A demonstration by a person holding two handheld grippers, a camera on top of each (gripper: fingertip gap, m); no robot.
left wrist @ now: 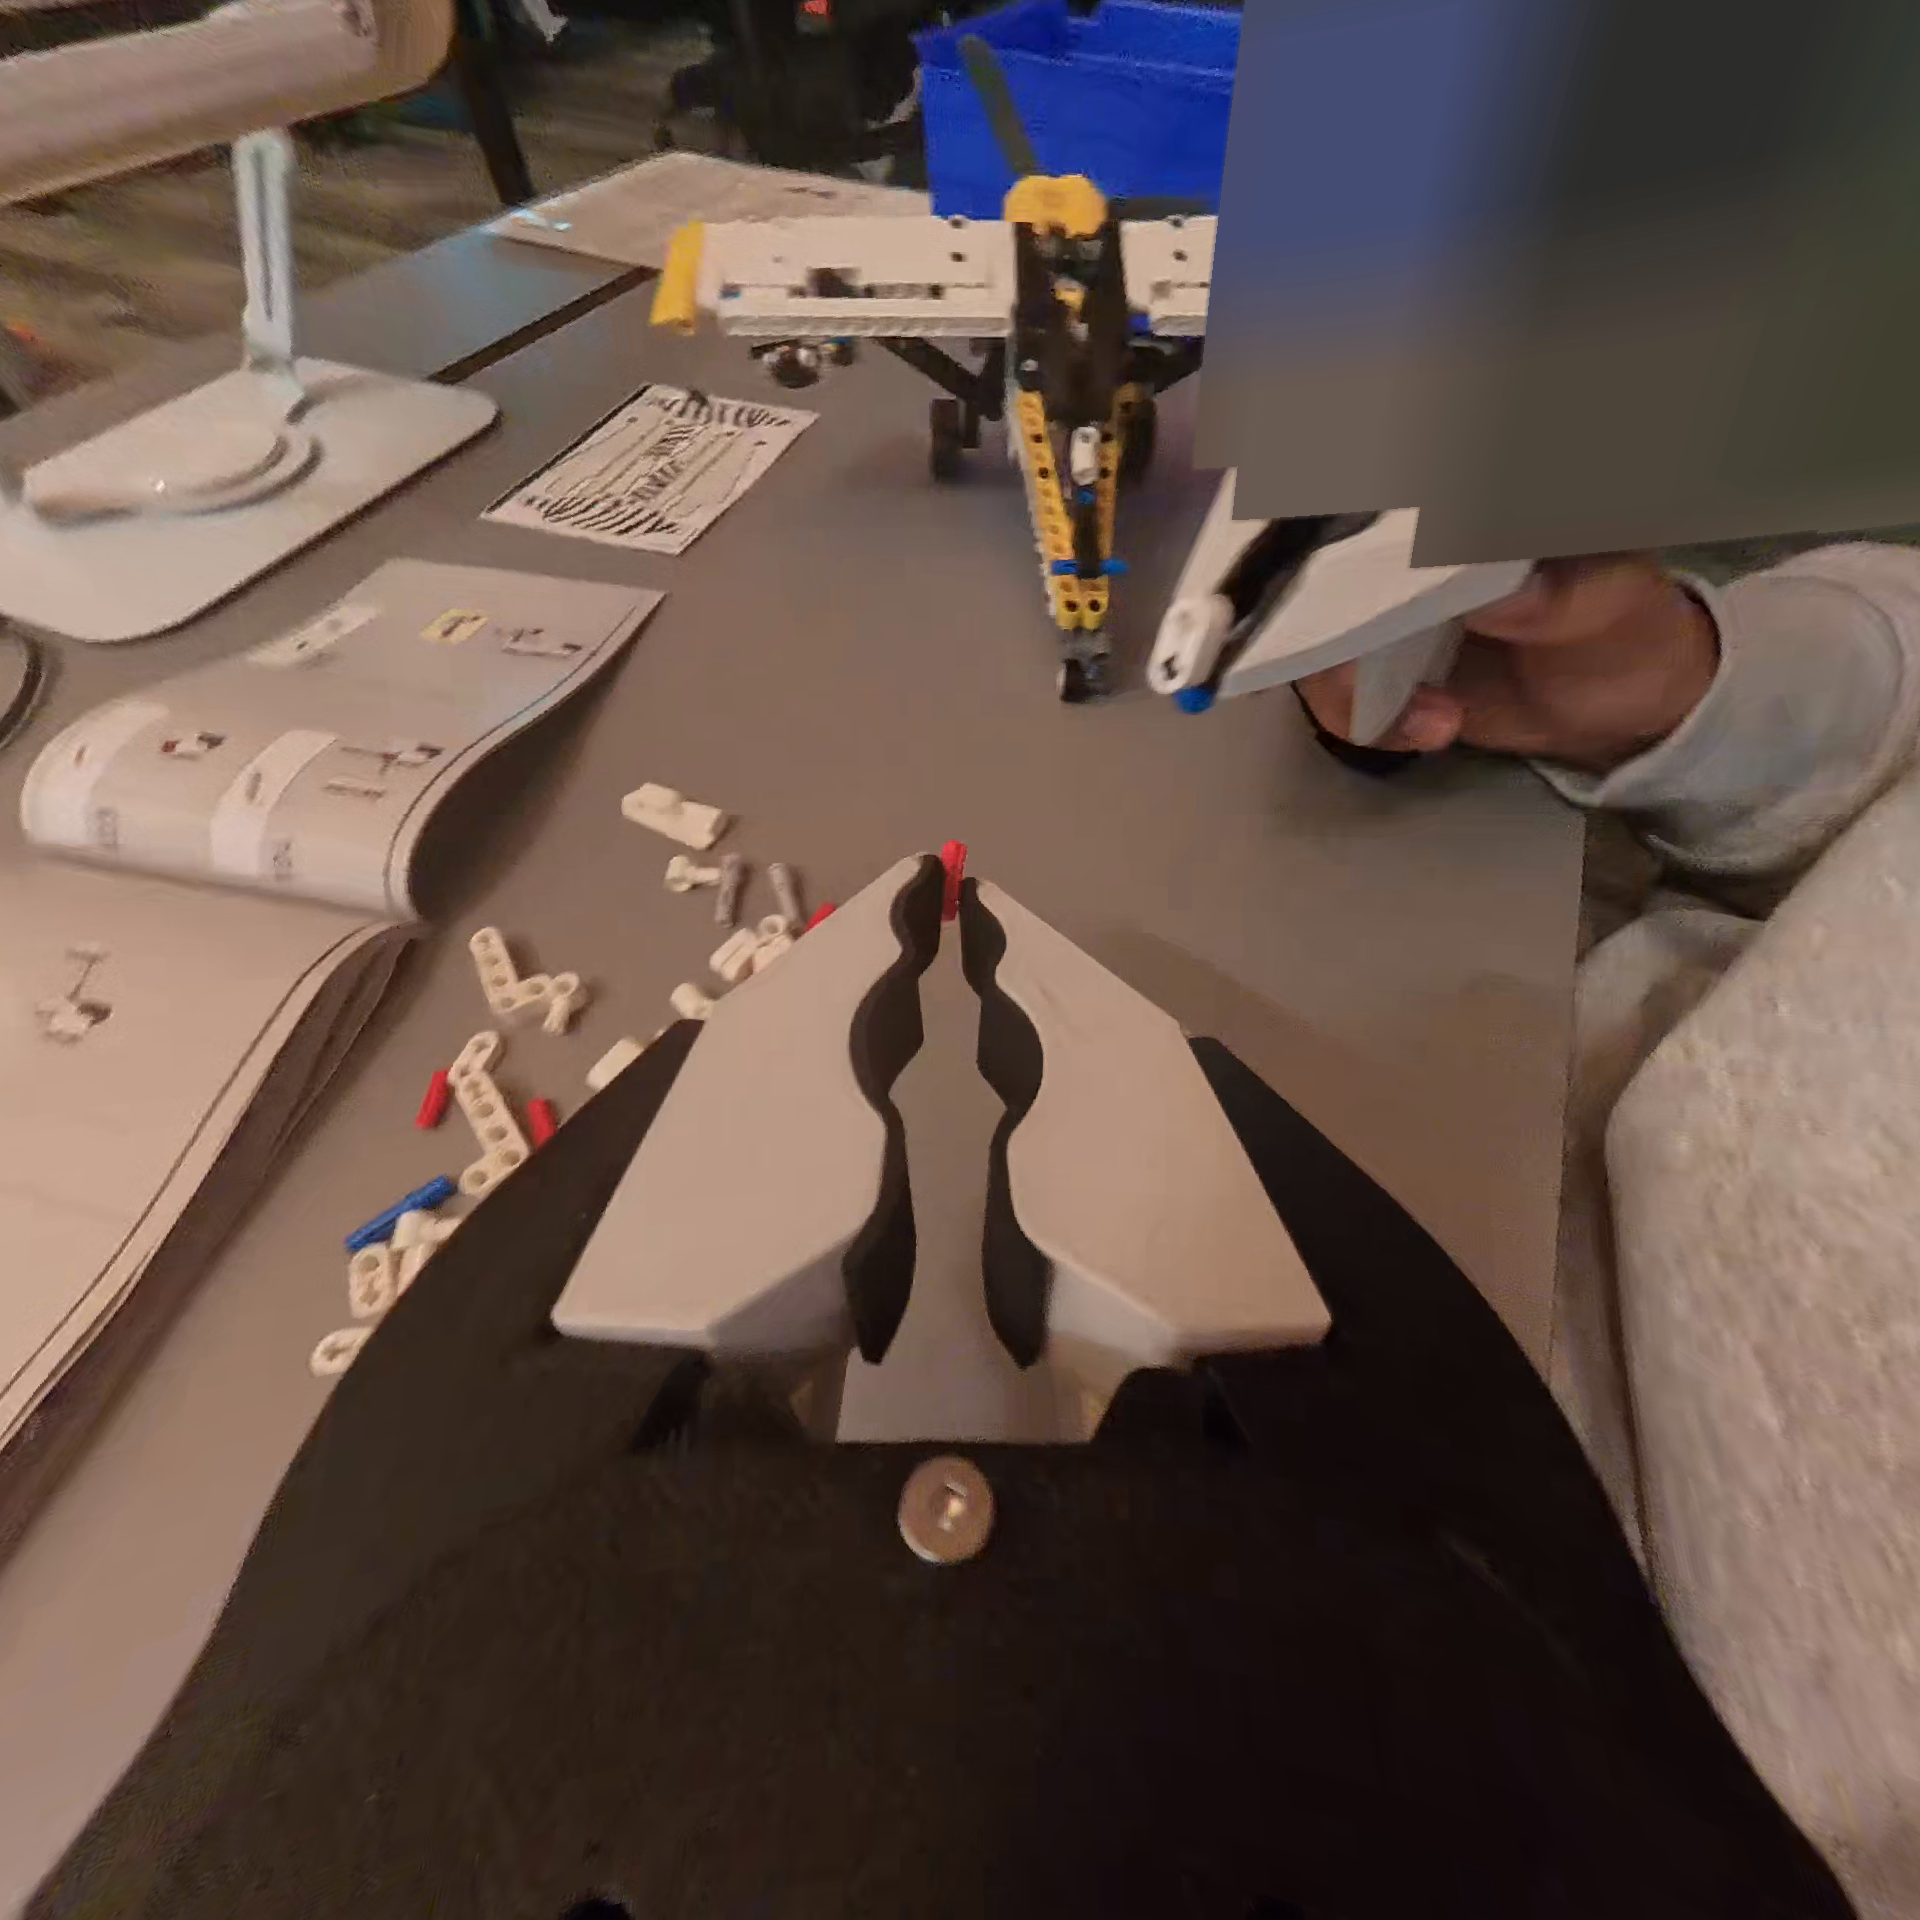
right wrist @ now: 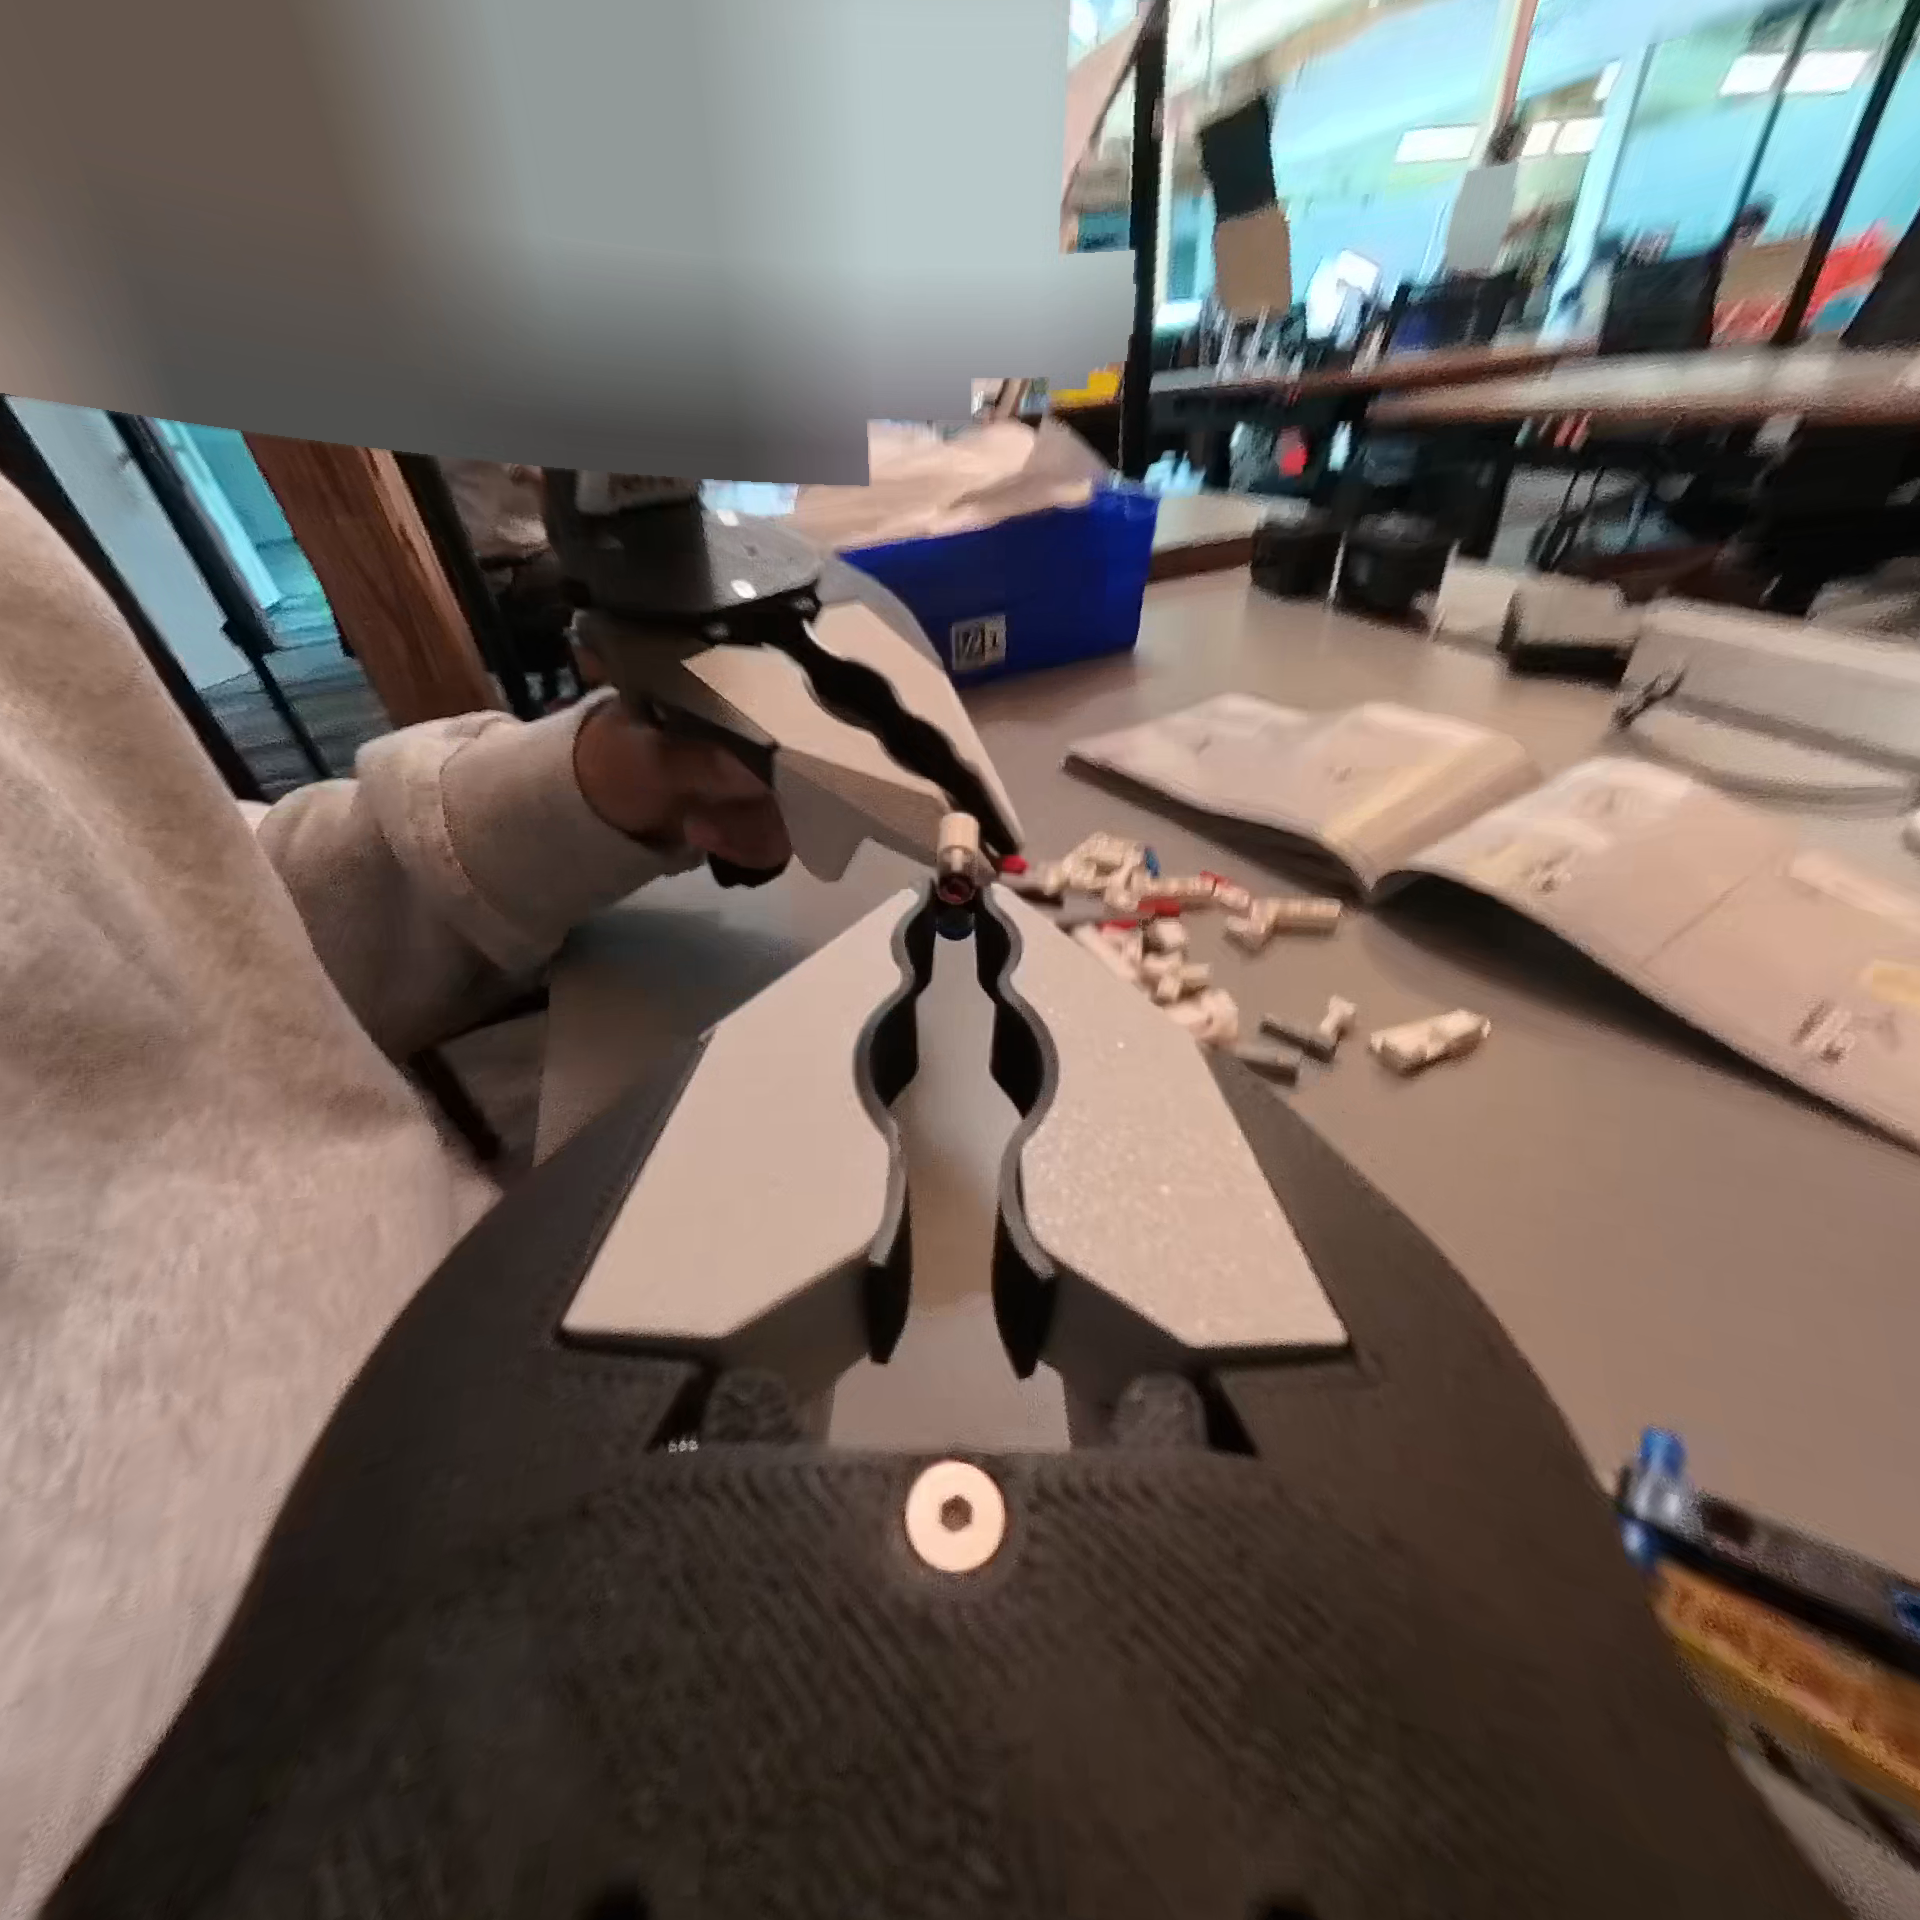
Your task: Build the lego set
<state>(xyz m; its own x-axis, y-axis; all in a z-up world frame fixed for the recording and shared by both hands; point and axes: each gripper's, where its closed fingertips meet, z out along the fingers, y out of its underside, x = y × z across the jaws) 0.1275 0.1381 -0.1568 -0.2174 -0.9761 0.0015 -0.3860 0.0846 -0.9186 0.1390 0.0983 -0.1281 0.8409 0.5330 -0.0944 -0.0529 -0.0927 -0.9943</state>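
My left gripper is shut on a small red pin and holds it above the grey table. My right gripper is shut on a white connector with a blue pin, beside the tail of the yellow, white and black plane model. In the right wrist view my right gripper holds the white connector. The left gripper with the red pin is just beyond it. Whether pin and connector touch I cannot tell.
Loose white, red, blue and grey pieces lie left of my left gripper. An open instruction booklet, a sticker sheet and a white stand base are further left. A blue bin stands behind the model. A person's sleeve is at the right.
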